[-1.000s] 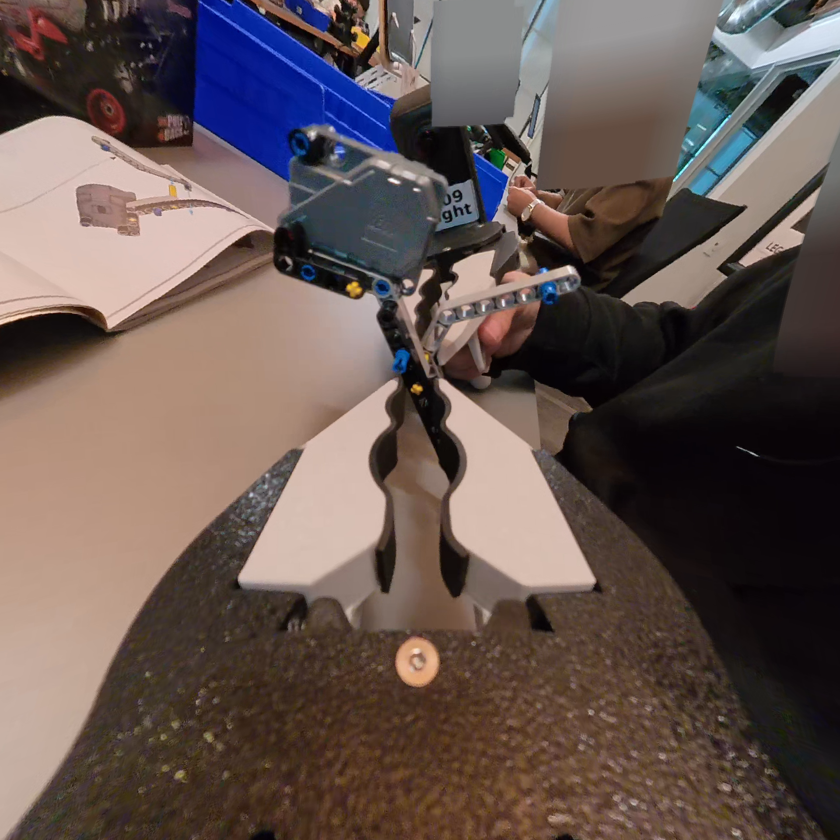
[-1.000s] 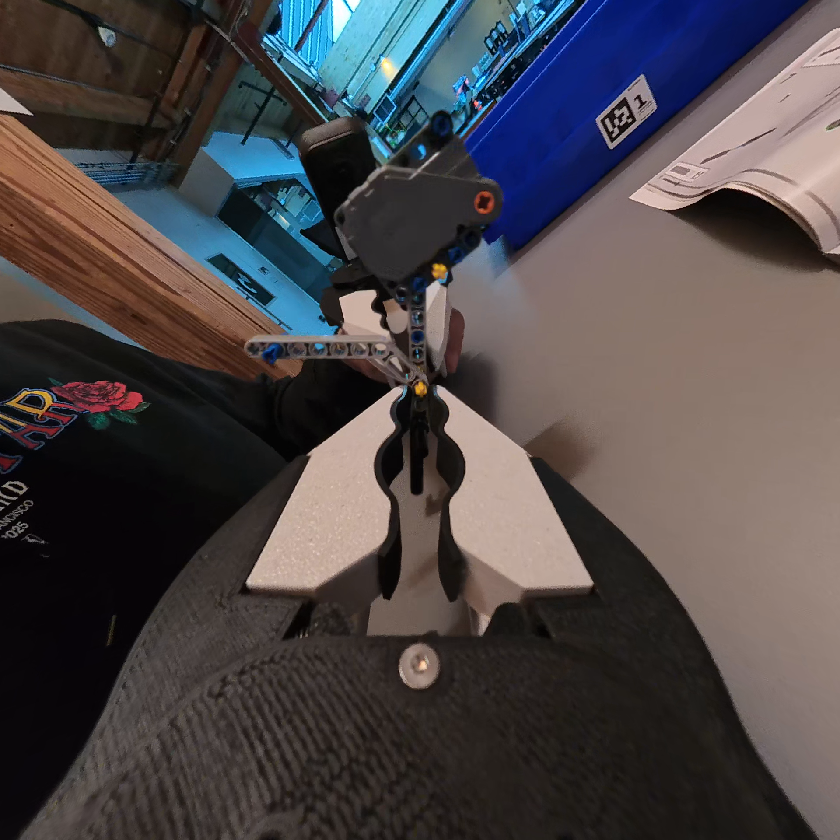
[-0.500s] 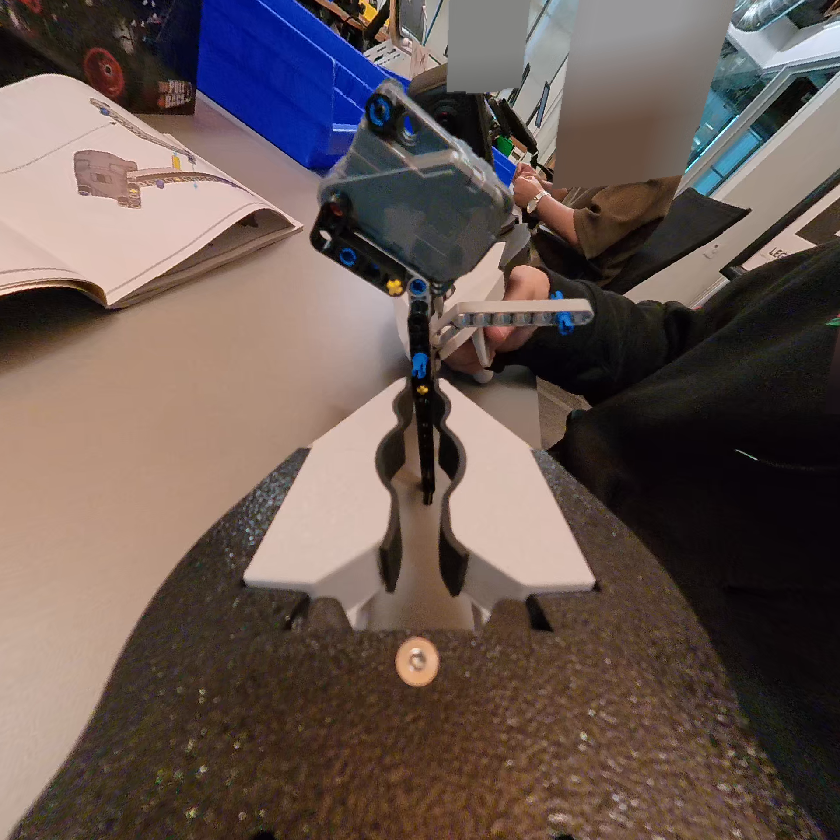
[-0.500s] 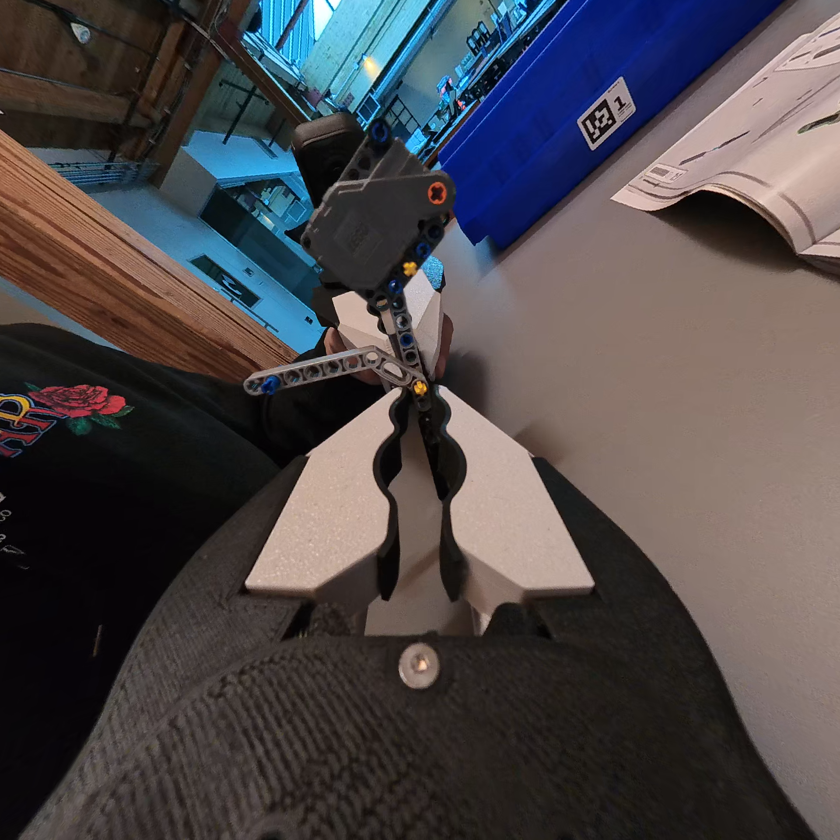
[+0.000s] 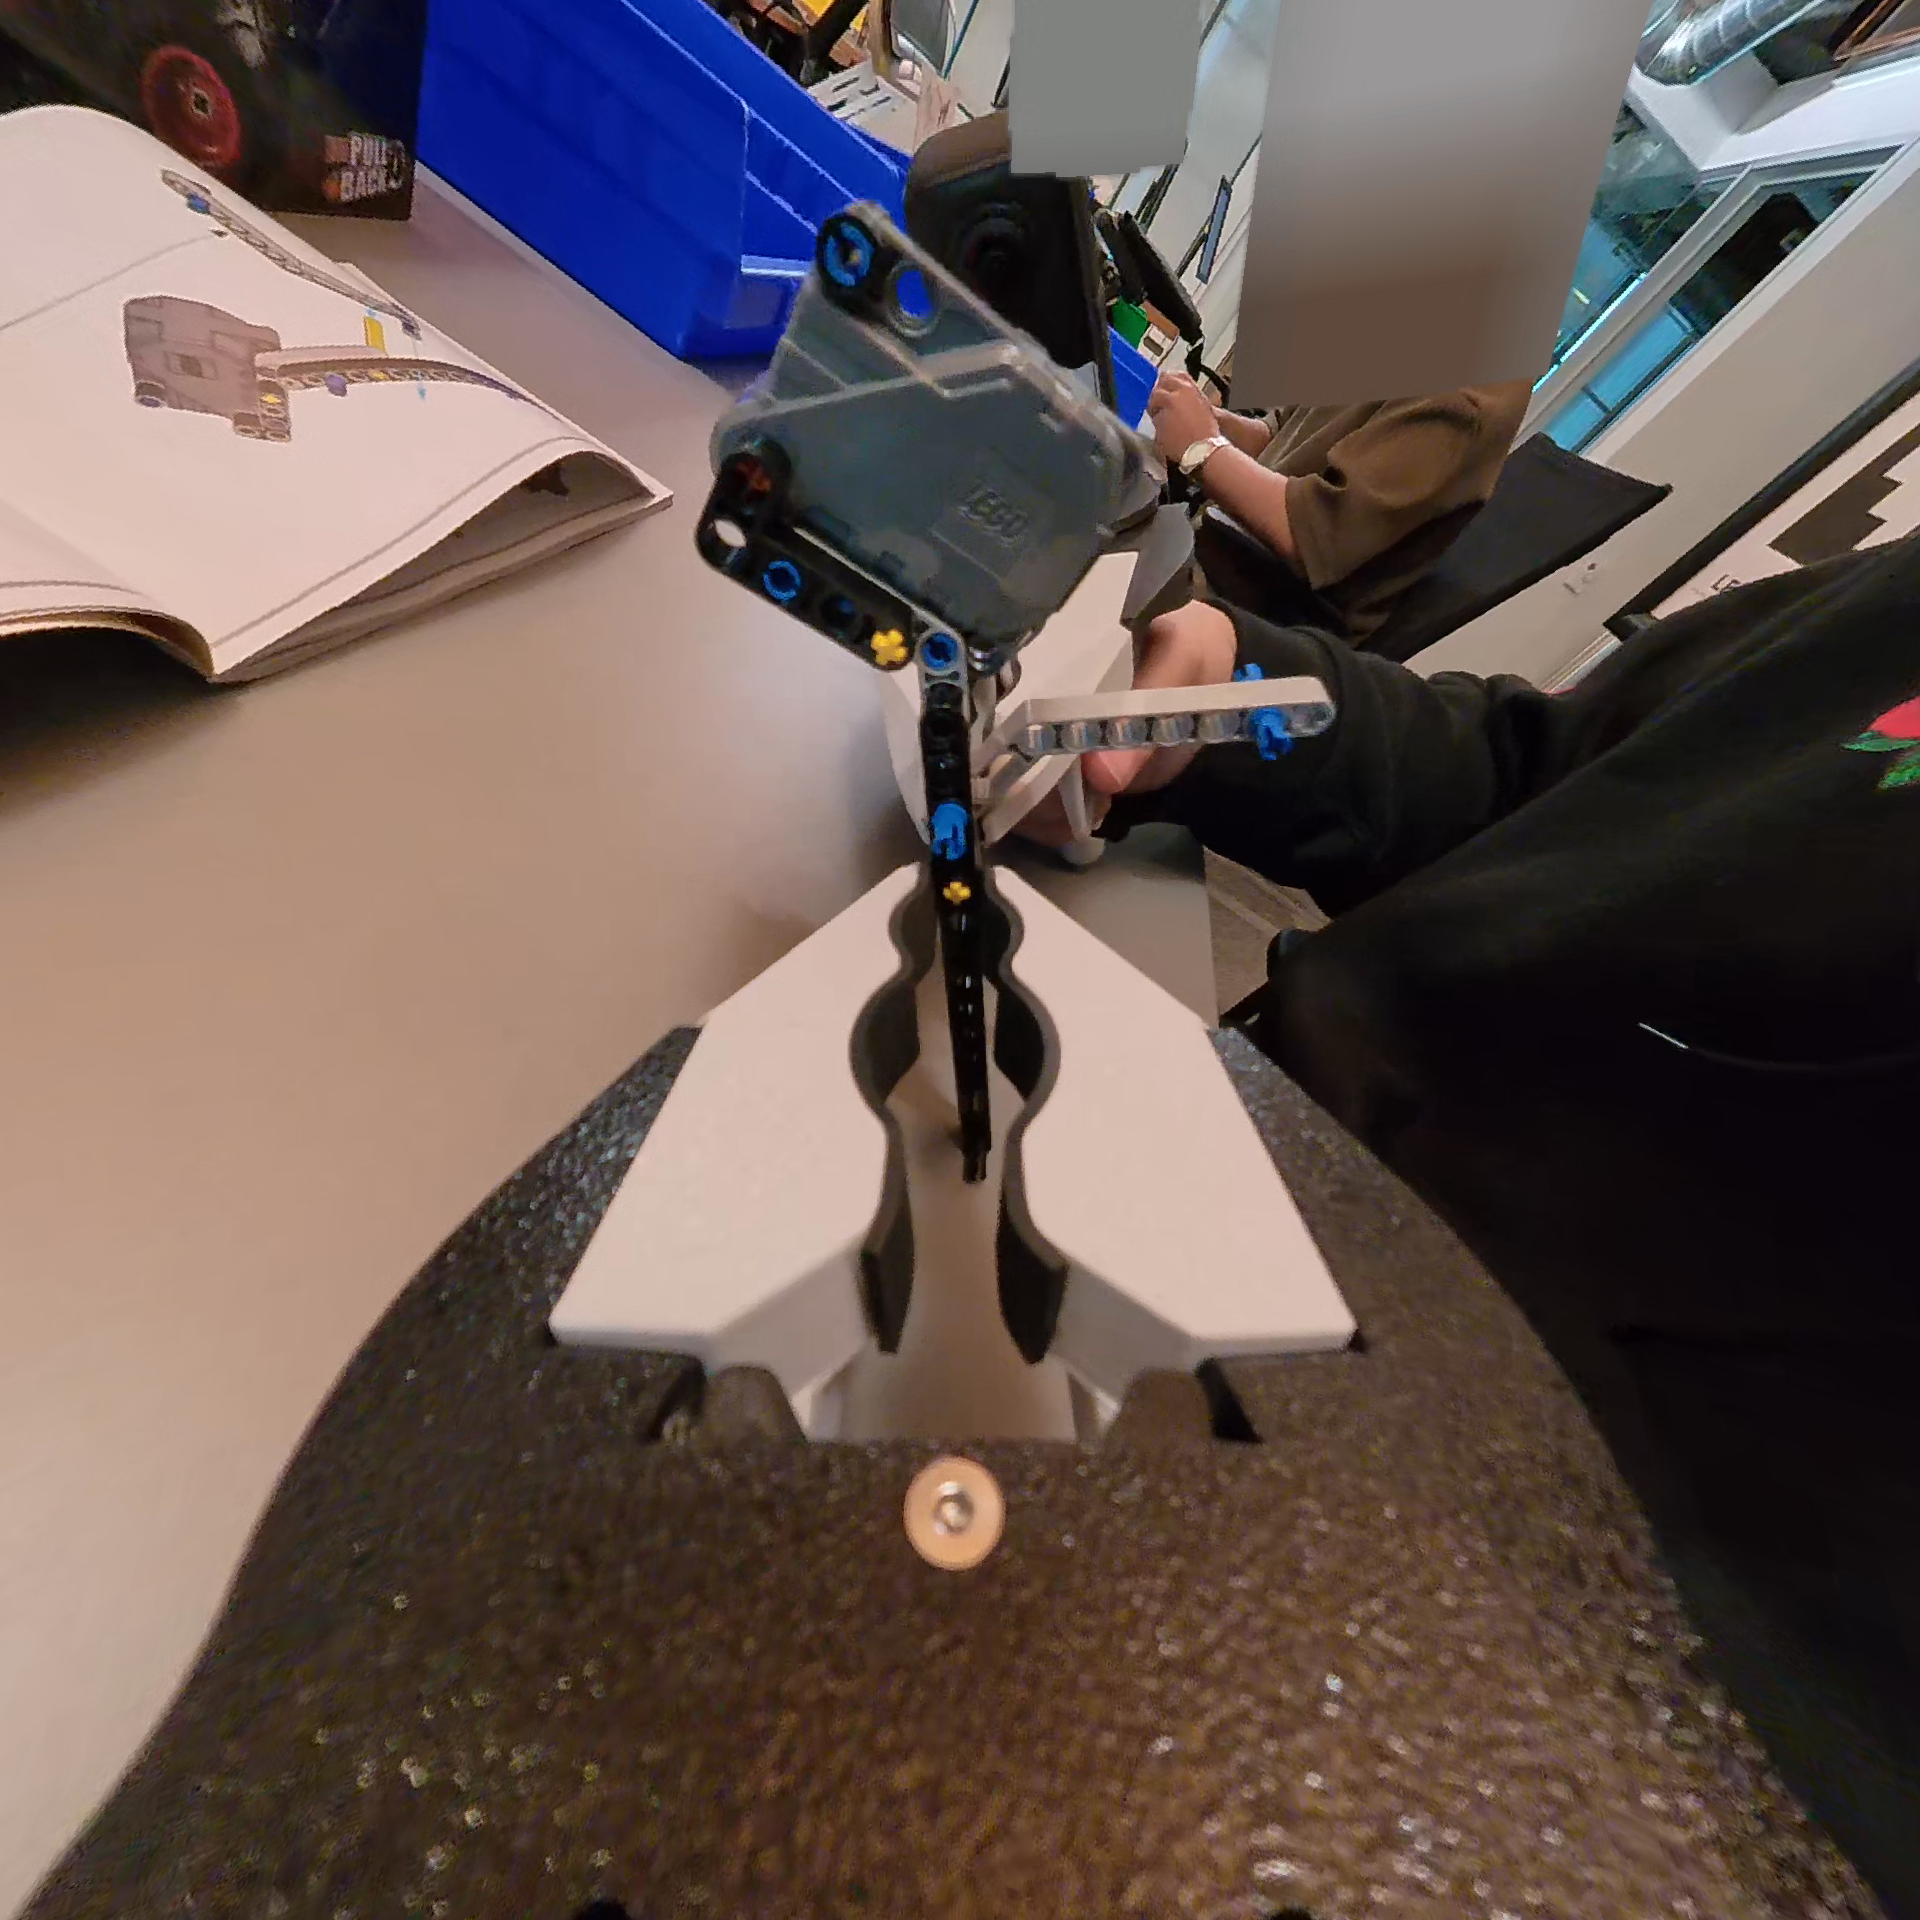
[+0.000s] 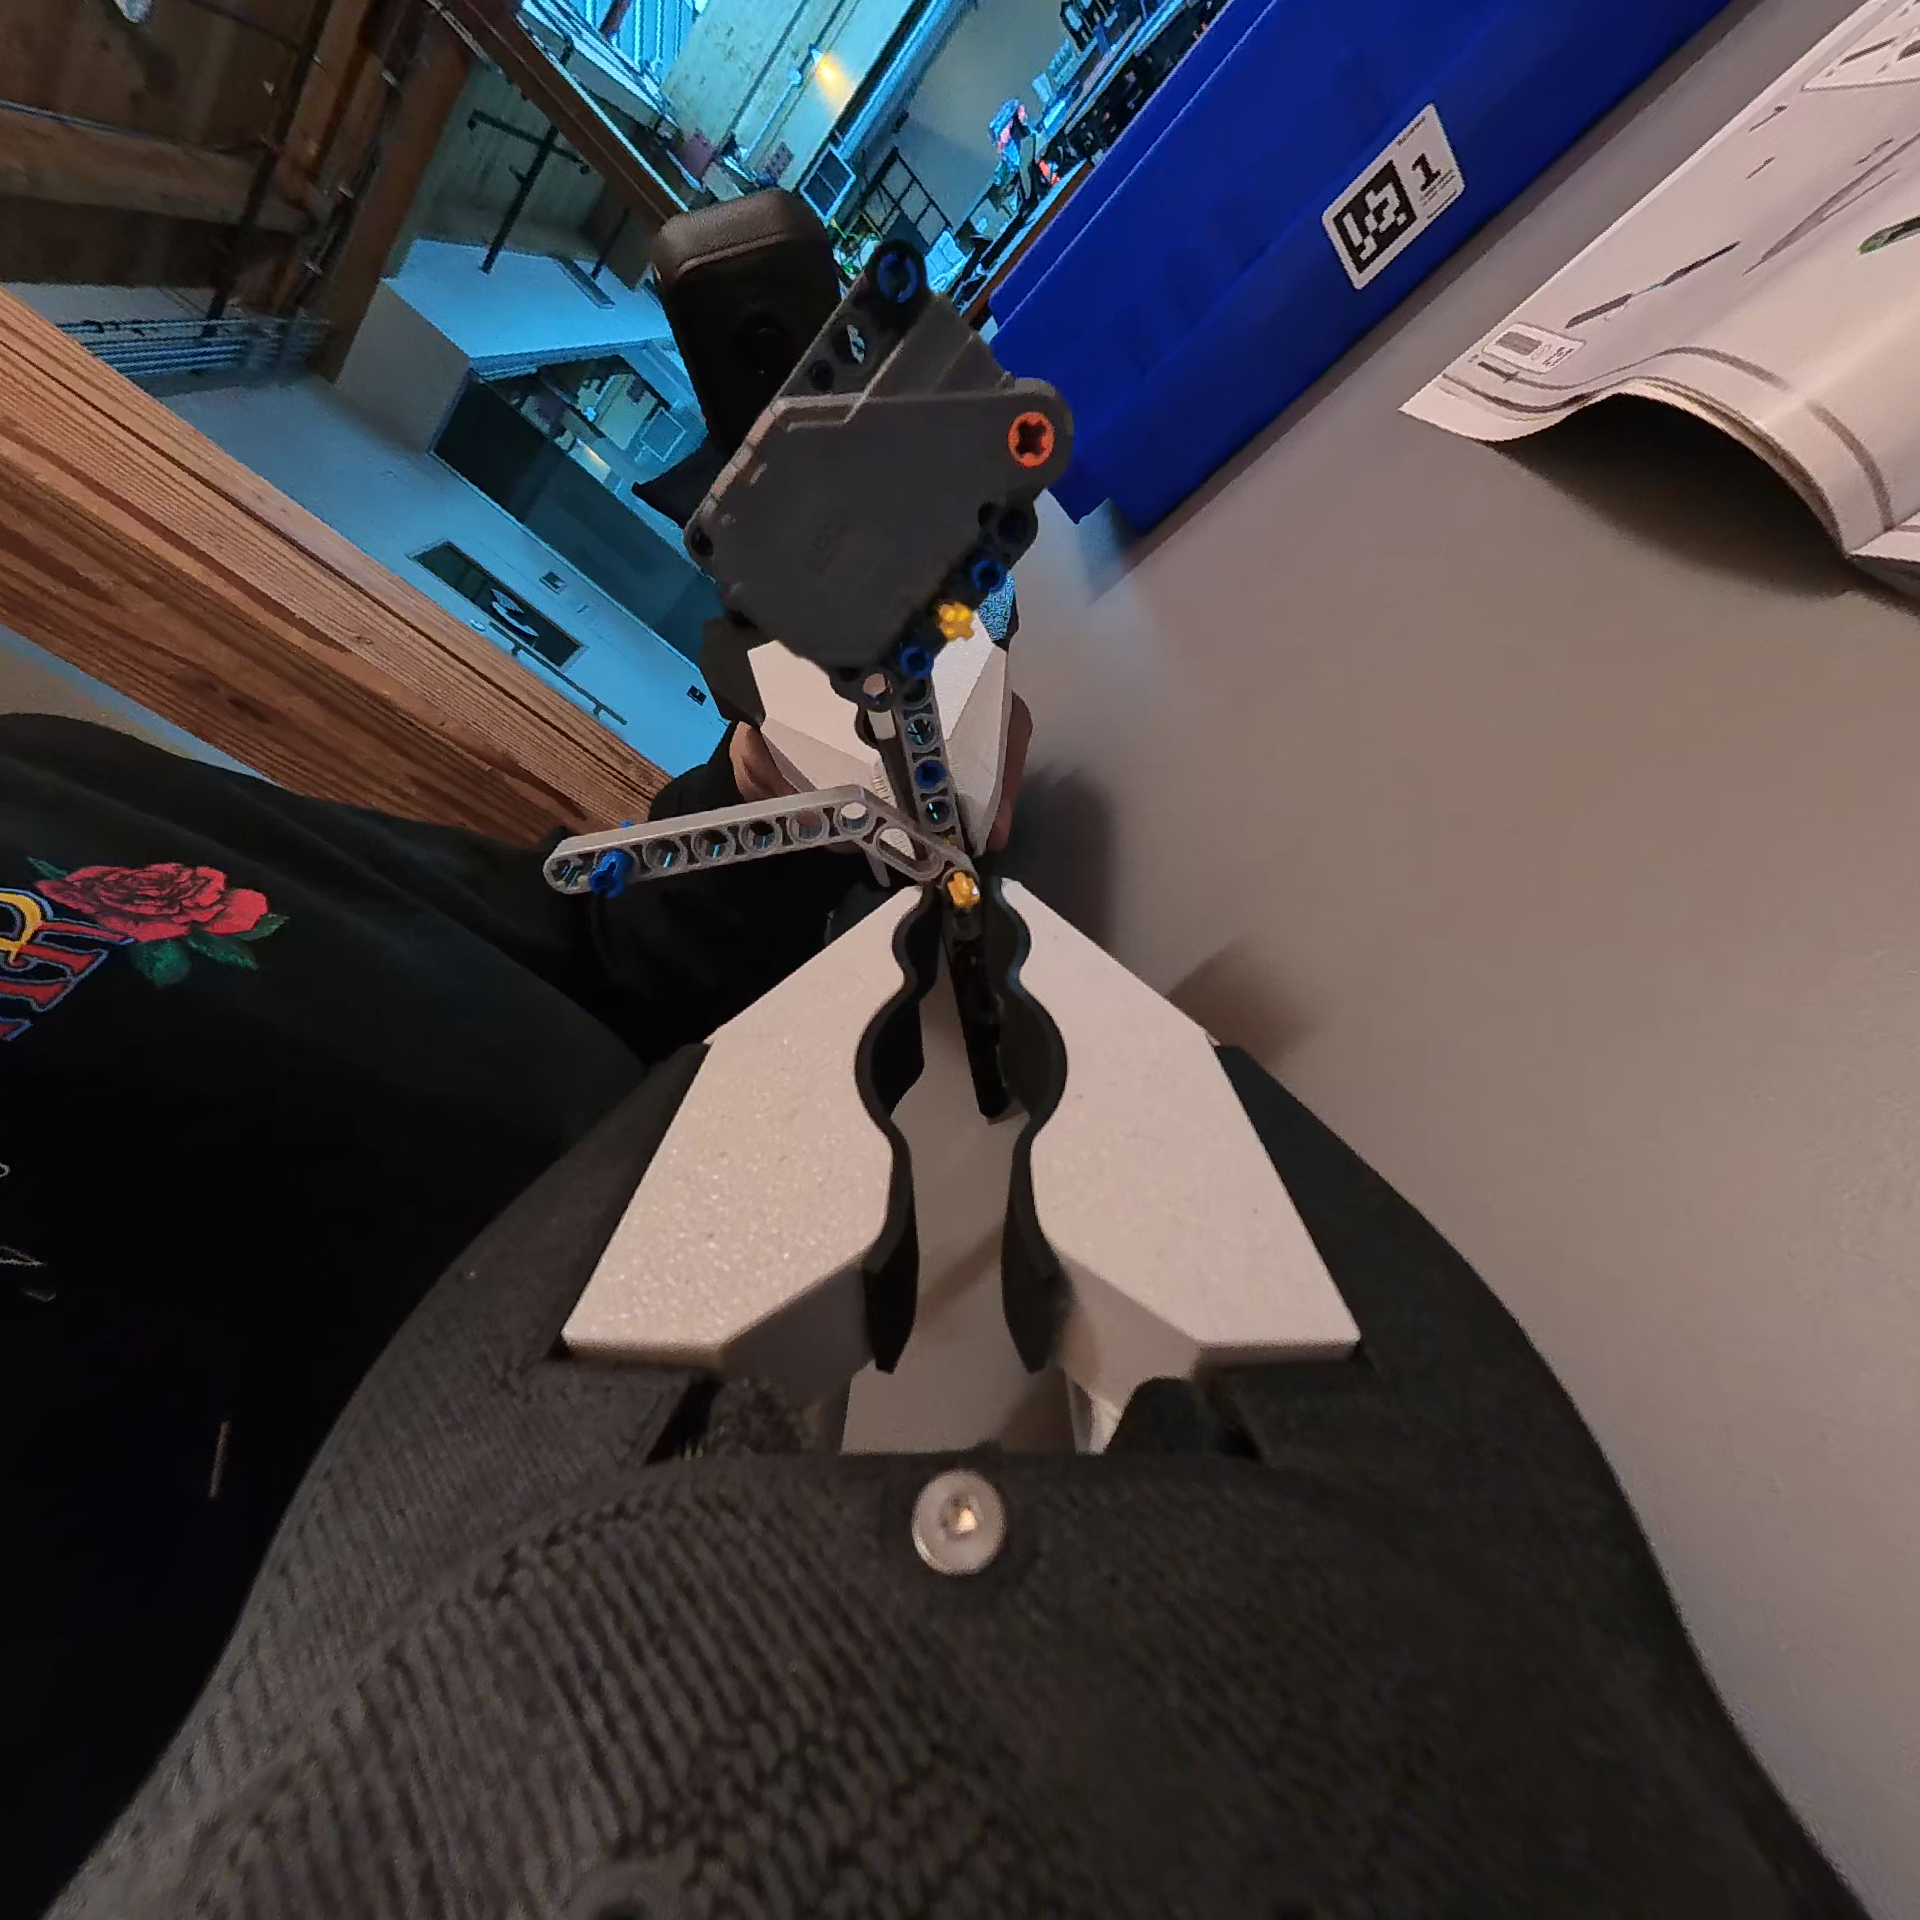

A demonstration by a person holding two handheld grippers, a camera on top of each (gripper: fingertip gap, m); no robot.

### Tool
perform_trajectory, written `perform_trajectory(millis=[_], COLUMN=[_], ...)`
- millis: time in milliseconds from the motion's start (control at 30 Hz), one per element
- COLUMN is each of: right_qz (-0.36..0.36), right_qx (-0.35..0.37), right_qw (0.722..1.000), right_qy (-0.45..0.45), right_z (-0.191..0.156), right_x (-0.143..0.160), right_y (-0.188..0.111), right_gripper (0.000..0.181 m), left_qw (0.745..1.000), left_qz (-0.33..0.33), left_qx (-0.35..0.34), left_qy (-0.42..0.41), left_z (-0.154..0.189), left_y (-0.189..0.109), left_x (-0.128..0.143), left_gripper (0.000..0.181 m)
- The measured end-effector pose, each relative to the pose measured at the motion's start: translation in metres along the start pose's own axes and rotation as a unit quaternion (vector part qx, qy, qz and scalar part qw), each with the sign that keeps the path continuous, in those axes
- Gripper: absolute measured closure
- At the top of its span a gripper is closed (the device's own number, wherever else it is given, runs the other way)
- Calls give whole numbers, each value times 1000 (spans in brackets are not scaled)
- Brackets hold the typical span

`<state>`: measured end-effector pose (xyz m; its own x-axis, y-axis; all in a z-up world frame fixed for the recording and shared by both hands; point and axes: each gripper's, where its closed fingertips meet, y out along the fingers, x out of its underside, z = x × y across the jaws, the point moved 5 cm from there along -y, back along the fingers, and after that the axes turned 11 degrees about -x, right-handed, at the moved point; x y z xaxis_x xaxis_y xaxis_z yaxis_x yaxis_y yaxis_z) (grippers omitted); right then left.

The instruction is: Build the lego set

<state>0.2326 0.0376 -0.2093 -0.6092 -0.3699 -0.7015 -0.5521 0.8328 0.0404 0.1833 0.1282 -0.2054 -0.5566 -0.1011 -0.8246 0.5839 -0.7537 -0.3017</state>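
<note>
both tongs are on the same lego build, held up off the grey bench [image 5: 364, 935]. the left tongs [image 5: 951, 914] are pinching the lower end of a thin black beam [image 5: 961, 987], which runs back between the wavy dark pads and stands out past the tips. above the tips that beam carries a yellow pin and a blue pin, and at its top sits a dark grey block [image 5: 925, 488], tilted, with a short black beam along its lower edge and blue pins at its corners. a light grey beam [image 5: 1164, 727] branches off to the right of the left tongs, with a blue pin near its far end.

from the other side, the right tongs [image 6: 961, 914] are pressed in on the same black beam [image 6: 977, 1018], just below a yellow pin. the grey block [image 6: 873, 499] sits above the tips here too, showing an orange cross hole at its right corner, and the light grey beam [image 6: 727, 842] points off to the left.

beyond the block in each view stands the opposite tool, held by a hand in a black sleeve. an open instruction book [image 5: 260, 416] lies on the bench to the left of the left tongs, well apart, with a blue bin [image 5: 623, 156] behind it. in the right view the bin [image 6: 1299, 260] is up and to the right, the book [image 6: 1766, 312] farther right.
</note>
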Motion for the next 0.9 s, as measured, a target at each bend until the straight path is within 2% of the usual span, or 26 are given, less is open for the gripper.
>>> perform_trajectory(millis=[367, 567, 900], right_qz=[19, 12, 9], right_qx=[-5, -24, -39], right_qw=[1000, 1000, 999], right_qy=[-2, -2, -1], right_z=[0, -2, -5], right_x=[-4, -3, -3], right_y=[2, 4, 5], right_gripper=[176, 171, 176], left_qw=[1000, 999, 997], left_qz=[21, 47, 54], left_qx=[-9, 18, 33], left_qy=[4, -15, -43], left_z=[1, 3, 2], left_y=[-1, -4, -3], left_x=[-3, -7, -8], left_gripper=[176, 176, 176])
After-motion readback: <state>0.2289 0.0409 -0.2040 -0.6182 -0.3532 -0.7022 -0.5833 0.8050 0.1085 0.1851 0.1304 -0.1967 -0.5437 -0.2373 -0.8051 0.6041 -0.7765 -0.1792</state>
